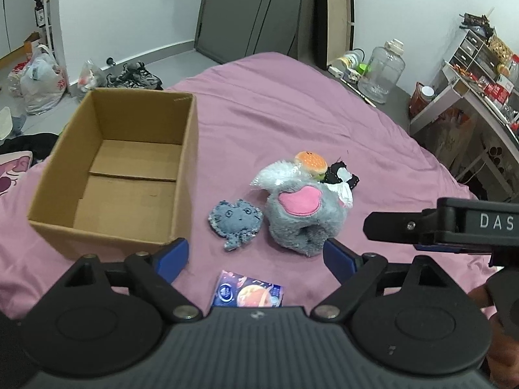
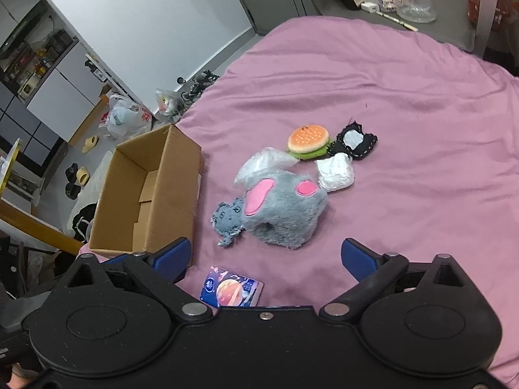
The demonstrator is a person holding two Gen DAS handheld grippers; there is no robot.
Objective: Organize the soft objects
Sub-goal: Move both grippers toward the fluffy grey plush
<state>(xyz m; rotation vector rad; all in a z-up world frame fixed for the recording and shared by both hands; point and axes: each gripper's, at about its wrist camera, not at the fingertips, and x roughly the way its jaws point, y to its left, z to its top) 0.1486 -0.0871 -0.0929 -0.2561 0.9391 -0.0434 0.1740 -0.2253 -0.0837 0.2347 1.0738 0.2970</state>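
The left gripper (image 1: 256,254) and the right gripper (image 2: 266,259) are both spread wide and hold nothing. The fluffy grey plush slipper with pink patches (image 1: 303,217) lies at the frame centre on the pink bedsheet (image 1: 292,110). The open brown cardboard box (image 1: 120,168) stands at the left.

Tissue pack (image 1: 248,293) partly behind the left gripper's body, black patch (image 1: 340,175) mostly behind the grey plush (image 1: 305,217).

I see matt corrugated cardboard box (image 1: 123,168), fuzzy grey plush (image 2: 285,210) w/ pink felt patches, frayed denim toy (image 1: 235,222), glossy packet (image 2: 232,290), smooth pink cotton-looking sheet (image 2: 405,129).
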